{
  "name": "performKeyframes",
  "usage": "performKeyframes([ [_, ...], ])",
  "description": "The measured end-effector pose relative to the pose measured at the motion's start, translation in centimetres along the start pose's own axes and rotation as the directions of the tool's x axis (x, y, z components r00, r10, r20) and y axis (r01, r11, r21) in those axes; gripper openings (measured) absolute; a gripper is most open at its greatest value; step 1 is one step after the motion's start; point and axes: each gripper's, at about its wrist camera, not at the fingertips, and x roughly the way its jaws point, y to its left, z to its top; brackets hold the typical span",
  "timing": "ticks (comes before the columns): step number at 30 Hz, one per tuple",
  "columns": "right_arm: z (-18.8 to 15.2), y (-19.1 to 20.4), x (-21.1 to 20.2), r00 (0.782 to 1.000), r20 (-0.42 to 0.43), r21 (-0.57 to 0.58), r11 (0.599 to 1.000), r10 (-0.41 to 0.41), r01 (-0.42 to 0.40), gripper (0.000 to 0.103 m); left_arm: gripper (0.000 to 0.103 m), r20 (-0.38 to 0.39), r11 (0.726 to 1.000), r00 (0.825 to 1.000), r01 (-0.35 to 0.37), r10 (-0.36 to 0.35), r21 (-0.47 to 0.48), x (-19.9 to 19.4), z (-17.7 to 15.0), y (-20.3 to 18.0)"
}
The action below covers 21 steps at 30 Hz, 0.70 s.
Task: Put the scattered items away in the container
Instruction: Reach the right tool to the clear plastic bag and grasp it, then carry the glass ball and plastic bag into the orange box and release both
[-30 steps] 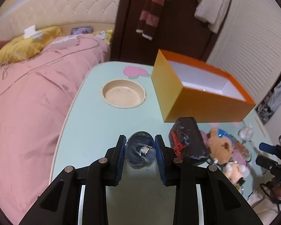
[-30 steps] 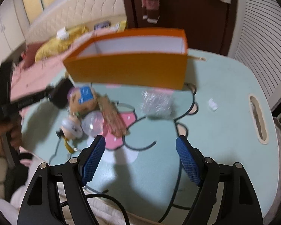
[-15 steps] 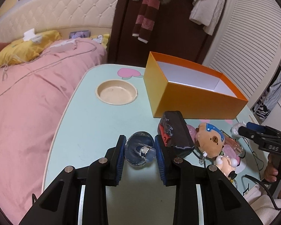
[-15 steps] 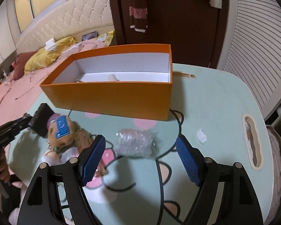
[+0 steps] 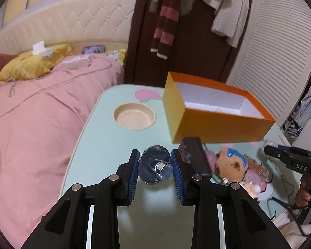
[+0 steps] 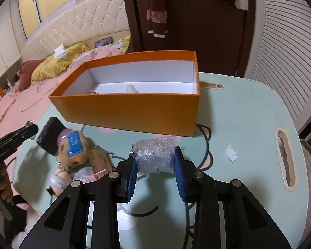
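Note:
My left gripper (image 5: 156,169) is shut on a shiny metal funnel-shaped cup (image 5: 154,167), held above the pale green table (image 5: 105,145). The orange box (image 5: 213,124) stands to its upper right, open at the top. My right gripper (image 6: 155,161) has its jaws closing around a bubble-wrap bundle (image 6: 153,155), blue pads touching both sides, just in front of the orange box (image 6: 134,114). A small white item (image 6: 131,88) lies inside the box. A brown plush toy with a blue patch (image 6: 72,147), a black pouch (image 6: 49,134) and small trinkets (image 6: 60,180) lie at left.
A round recessed cup holder (image 5: 134,118) sits left of the box. A white scrap (image 6: 231,153) and a slot handle (image 6: 285,157) are on the table's right side. A pink bed (image 5: 31,124) borders the table. A hand (image 5: 304,191) holds the other gripper at right.
My right gripper moved up to the bubble-wrap bundle and its jaws came together on it. The left gripper kept its hold on the metal cup and tipped slightly upward.

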Motion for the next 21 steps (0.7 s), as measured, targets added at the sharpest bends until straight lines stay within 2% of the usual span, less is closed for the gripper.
performKeyframes([
  [3,0.4,0.6,-0.3,1.000,0.004,-0.017,1.000,0.025,-0.025,0.034,0.029,0.039,1.000,0.999,0.021,-0.021,-0.001,-0.8,0.7,-1.0],
  [7,1.0,1.2,-1.1,0.994,0.036,-0.021,0.994,0.106,-0.105,0.034,0.029,0.074,0.999,0.996,0.054,-0.054,0.006,-1.6,1.6,-2.4],
  [16,4.1,2.4,-2.1,0.984,0.131,-0.061,0.991,0.124,-0.117,0.034,0.029,0.102,0.994,0.990,0.090,-0.096,0.057,-0.1,4.6,-5.6],
  [21,5.8,2.4,-0.6,0.985,0.129,-0.061,0.992,0.115,-0.108,0.034,0.029,0.122,0.992,0.988,0.087,-0.097,0.086,1.3,6.0,-6.8],
])
